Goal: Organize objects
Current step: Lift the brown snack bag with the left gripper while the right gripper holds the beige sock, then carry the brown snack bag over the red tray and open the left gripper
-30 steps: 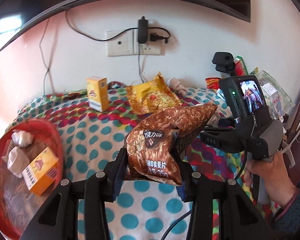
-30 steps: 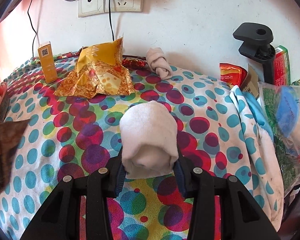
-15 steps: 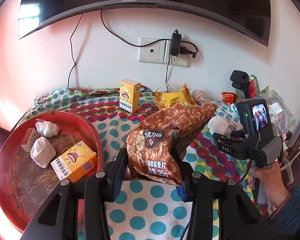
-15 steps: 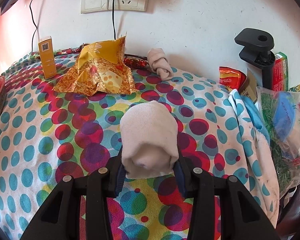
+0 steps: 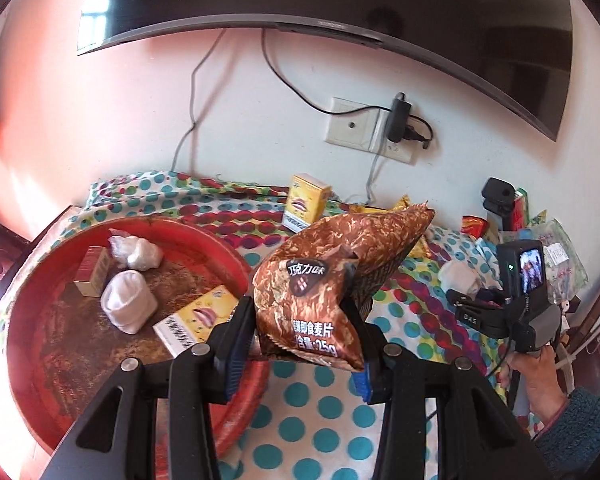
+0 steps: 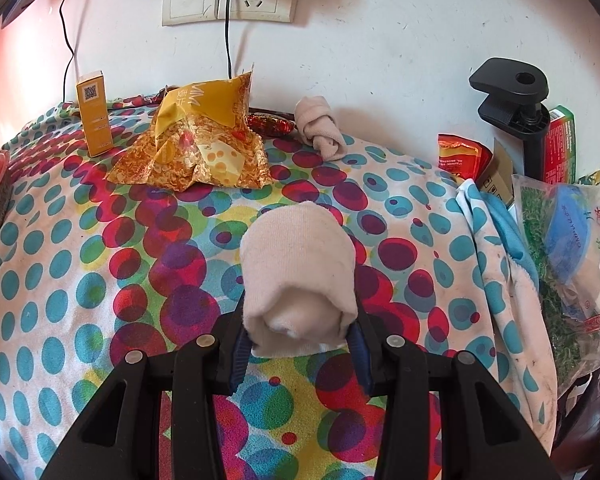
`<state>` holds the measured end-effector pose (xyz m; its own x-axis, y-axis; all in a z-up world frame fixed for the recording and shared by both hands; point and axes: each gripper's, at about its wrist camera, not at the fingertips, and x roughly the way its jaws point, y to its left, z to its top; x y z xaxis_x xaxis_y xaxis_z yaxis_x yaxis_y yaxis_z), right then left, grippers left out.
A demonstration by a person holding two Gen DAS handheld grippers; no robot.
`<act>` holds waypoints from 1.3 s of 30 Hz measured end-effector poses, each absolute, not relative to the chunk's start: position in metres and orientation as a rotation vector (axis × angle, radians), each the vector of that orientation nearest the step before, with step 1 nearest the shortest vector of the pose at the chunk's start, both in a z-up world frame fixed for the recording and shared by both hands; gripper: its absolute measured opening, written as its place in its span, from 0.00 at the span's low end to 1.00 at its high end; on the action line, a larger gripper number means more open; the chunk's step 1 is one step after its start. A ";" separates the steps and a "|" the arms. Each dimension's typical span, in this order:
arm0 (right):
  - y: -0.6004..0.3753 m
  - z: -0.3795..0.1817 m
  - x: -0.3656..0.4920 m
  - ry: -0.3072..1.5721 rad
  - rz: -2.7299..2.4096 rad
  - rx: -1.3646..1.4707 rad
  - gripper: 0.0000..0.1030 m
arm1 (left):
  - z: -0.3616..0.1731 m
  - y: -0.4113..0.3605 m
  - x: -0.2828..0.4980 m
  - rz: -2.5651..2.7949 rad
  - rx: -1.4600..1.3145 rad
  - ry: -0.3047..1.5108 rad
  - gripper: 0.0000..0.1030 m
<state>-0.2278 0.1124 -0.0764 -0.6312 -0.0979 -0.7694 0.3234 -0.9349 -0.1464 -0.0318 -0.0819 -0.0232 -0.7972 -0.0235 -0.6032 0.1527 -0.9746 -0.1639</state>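
Here the left gripper (image 5: 300,344) is clamped on a brown snack bag (image 5: 332,280) beside the red tray (image 5: 32,380), while the right gripper (image 6: 298,344) squeezes a rolled sock (image 6: 296,268).

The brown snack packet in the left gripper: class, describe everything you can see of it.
The brown snack packet is a crinkled, glossy foil pouch, mottled brown, with a dark badge and white Chinese print low on its front. The left gripper pinches its lower part; its top points up and to the right. It hangs beside the red tray's rim, above the spotted cloth.
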 end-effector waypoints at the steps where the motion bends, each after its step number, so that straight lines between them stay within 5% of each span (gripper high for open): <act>1: 0.112 -0.076 -0.228 0.397 -2.611 1.209 0.39 | -0.023 -0.087 -0.030 -2.871 0.954 0.319 0.42; 21: 0.112 -0.076 -0.227 0.394 -2.619 1.213 0.39 | -0.024 -0.201 0.005 -2.634 0.861 0.398 0.42; 39: 0.111 -0.076 -0.227 0.393 -2.625 1.216 0.39 | -0.055 -0.273 -0.005 -2.482 0.999 0.205 0.42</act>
